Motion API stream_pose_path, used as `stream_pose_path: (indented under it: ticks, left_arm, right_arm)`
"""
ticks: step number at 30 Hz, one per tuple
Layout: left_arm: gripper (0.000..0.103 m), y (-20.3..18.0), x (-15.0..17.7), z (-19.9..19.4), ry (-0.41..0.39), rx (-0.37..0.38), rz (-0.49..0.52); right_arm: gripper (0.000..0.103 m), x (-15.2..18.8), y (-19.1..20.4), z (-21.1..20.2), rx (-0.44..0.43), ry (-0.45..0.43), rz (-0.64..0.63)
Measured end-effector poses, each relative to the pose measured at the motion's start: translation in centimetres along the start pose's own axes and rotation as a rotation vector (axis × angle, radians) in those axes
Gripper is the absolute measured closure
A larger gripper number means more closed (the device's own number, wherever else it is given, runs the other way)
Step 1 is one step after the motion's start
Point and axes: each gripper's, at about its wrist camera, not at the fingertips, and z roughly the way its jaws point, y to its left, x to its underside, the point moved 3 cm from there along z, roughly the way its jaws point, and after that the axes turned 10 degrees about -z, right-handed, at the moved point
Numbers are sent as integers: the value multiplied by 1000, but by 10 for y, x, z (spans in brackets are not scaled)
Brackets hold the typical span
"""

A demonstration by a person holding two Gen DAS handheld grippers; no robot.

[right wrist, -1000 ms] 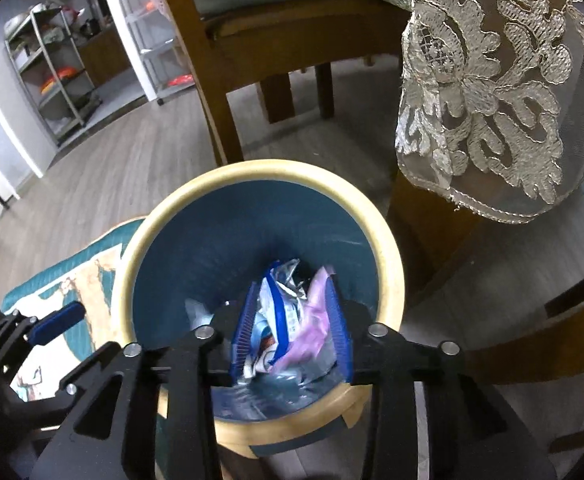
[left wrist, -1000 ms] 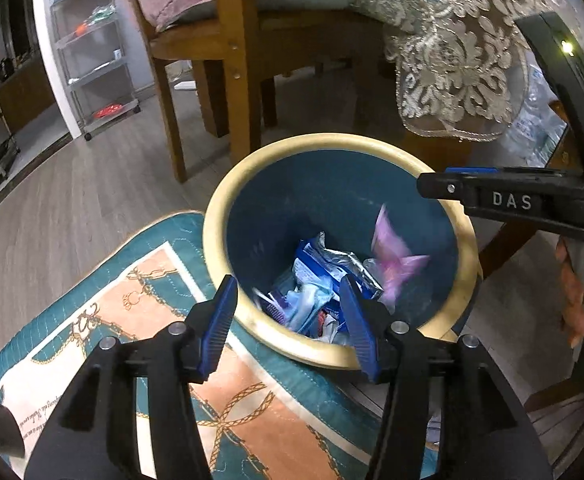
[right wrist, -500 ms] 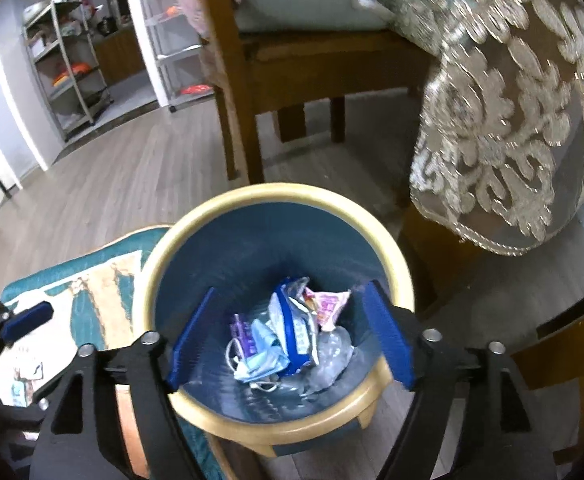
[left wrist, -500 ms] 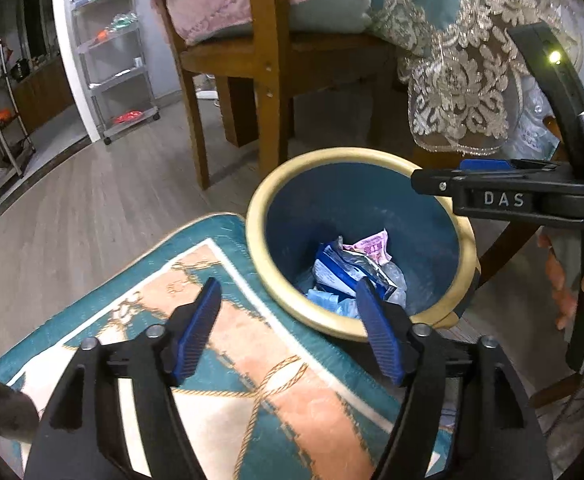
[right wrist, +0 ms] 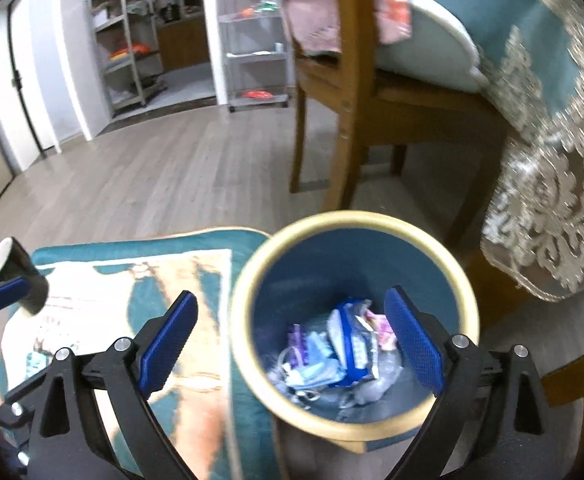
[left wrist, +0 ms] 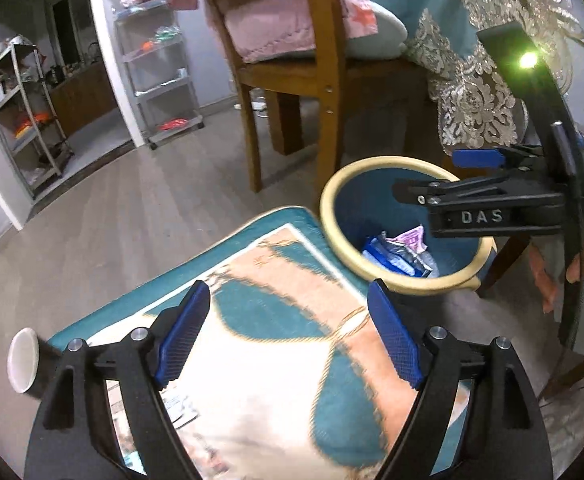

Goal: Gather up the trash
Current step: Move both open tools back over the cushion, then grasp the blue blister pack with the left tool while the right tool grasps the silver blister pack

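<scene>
A blue trash bin with a cream rim (right wrist: pixel 247 280) (left wrist: pixel 334 184) stands on the floor by a rug. It holds several wrappers (right wrist: pixel 348 348), a pink one (left wrist: pixel 412 236) on top. My right gripper (right wrist: pixel 292 344) is open and empty, above the bin's left rim. My left gripper (left wrist: pixel 287 336) is open and empty over the rug (left wrist: pixel 275 312), left of the bin. A dark paper cup (right wrist: pixel 15 272) (left wrist: pixel 23 360) lies on its side at the rug's left edge. A flat printed wrapper (left wrist: pixel 179 404) lies on the rug near my left gripper.
A wooden chair (right wrist: pixel 344 92) with cushions stands behind the bin. A table with a teal lace cloth (right wrist: pixel 552 184) is to the right. Metal shelving racks (left wrist: pixel 159 80) line the far wall across grey plank floor (right wrist: pixel 151 176).
The pink wrapper dropped from my right gripper into the bin and the gripper opened wide. Both grippers pulled up and swung left, away from the bin, over the rug.
</scene>
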Motion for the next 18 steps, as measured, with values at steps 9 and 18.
stream_pose_path:
  ticks: [9,18]
  left_arm:
    - [23,84,35,-48,-3,-133,-112]
    - [24,178,88,-61,77,-255,-337]
  right_arm:
    - [9,-18,67,-2,-99,-35,-105]
    - [9,-26,142,9,-197,-17,-180]
